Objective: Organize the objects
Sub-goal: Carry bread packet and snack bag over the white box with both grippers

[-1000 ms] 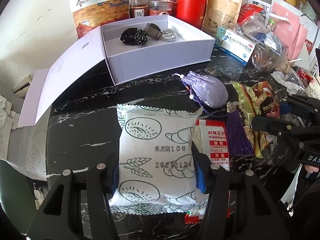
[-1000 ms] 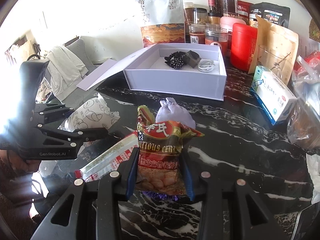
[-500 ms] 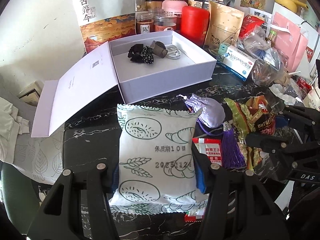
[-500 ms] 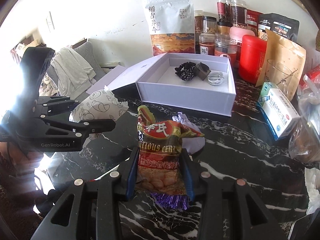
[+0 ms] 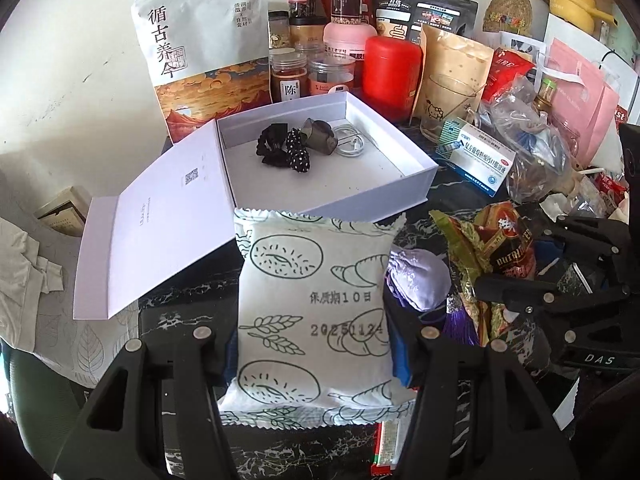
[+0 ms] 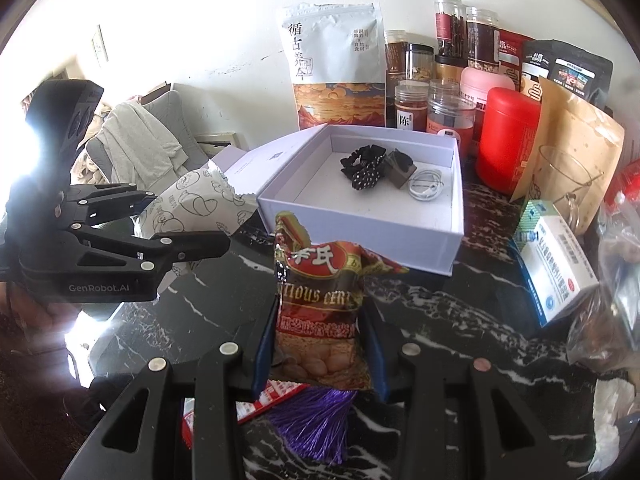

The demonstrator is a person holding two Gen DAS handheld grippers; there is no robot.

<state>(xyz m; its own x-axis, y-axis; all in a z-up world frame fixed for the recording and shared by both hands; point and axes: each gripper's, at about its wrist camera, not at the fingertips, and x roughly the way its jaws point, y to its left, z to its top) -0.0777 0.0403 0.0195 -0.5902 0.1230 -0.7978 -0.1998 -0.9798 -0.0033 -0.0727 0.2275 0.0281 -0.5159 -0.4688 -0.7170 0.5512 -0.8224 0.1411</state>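
My left gripper [image 5: 312, 344] is shut on a white bread packet [image 5: 312, 300] printed with pastry drawings, held above the black marble table, just in front of the open white box [image 5: 416, 184]. My right gripper [image 6: 318, 344] is shut on a red and gold snack bag [image 6: 320, 304], also lifted, facing the same box [image 6: 360, 232]. The box holds black scrunchies [image 6: 362, 166], a dark clip and a white cable [image 6: 426, 186]. A lilac pouch [image 5: 418, 276] with a purple tassel [image 6: 316, 420] and a red sachet [image 6: 276, 400] lie below the grippers.
Jars, a red canister [image 6: 508, 140], standing bags and a glass mug [image 6: 568, 184] line the back wall. A blue-white medicine box [image 6: 556, 264] and plastic bags sit at the right. The box lid [image 5: 152, 232] lies open to the left over the table edge.
Both grippers have risen and moved forward toward the white box, each carrying its packet. The pouch and the sachet stayed on the table and now lie lower in view.
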